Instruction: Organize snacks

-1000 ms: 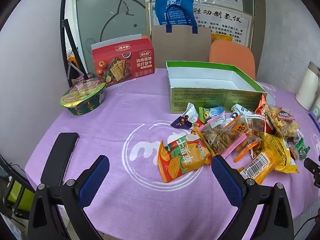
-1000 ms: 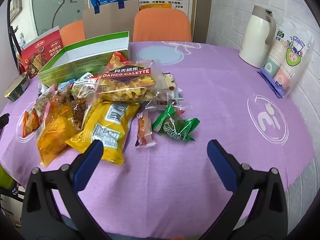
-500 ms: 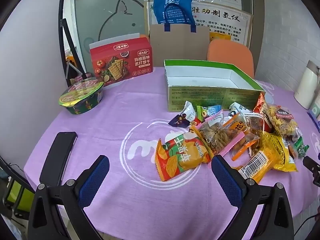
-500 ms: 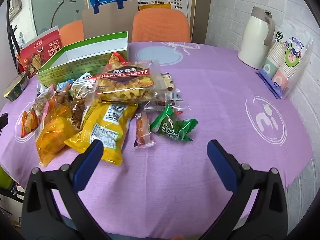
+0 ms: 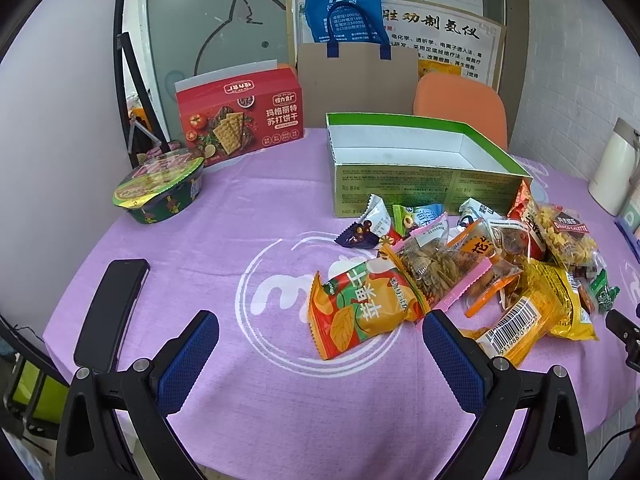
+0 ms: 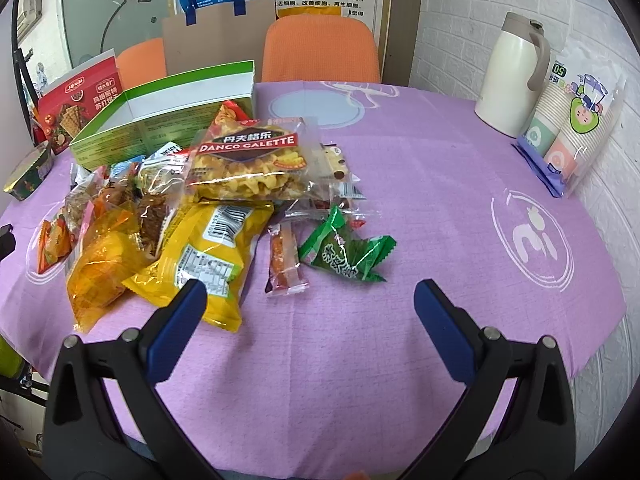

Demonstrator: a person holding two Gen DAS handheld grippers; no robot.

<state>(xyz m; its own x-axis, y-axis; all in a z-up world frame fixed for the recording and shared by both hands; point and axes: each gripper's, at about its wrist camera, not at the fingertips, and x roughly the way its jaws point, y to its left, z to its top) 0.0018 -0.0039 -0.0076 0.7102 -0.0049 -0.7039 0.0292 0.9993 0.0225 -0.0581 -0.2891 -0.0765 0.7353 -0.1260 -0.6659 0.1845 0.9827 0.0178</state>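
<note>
Nearest to us, the left gripper (image 5: 320,334) stands wide with nothing between its blue pads, hanging over the purple tabletop (image 5: 248,208) just short of one orange apple-chip packet (image 5: 360,312). The right gripper (image 6: 310,302) is likewise spread wide and holds nothing, poised over bare cloth. Its left finger overlaps the lower edge of one yellow barcoded bag (image 6: 204,252) in the picture; we cannot tell whether they touch.

Just beyond the right gripper we count one green wrapped sweet (image 6: 346,254) and one small clear-wrapped orange snack (image 6: 284,260), lying side by side. One black phone (image 5: 110,308) lies flat near the left edge of the tabletop.

Further on sits the heap of snacks, overlapping one another: one clear Danco Galette bag (image 6: 248,164) on top, one pink-edged clear packet (image 5: 436,270) resting on the apple-chip packet, and several smaller packets we cannot count surely.

Behind the heap stands one open green box (image 5: 400,188), white inside. Left of it are one instant-noodle bowl (image 5: 160,188) and one red soda-cracker box (image 5: 240,120). At far right stand one cream thermos jug (image 6: 512,80) and one pack of paper cups (image 6: 576,128). Beyond the tabletop we see two orange chairs (image 6: 320,48) and one blue tote bag (image 5: 344,4).
</note>
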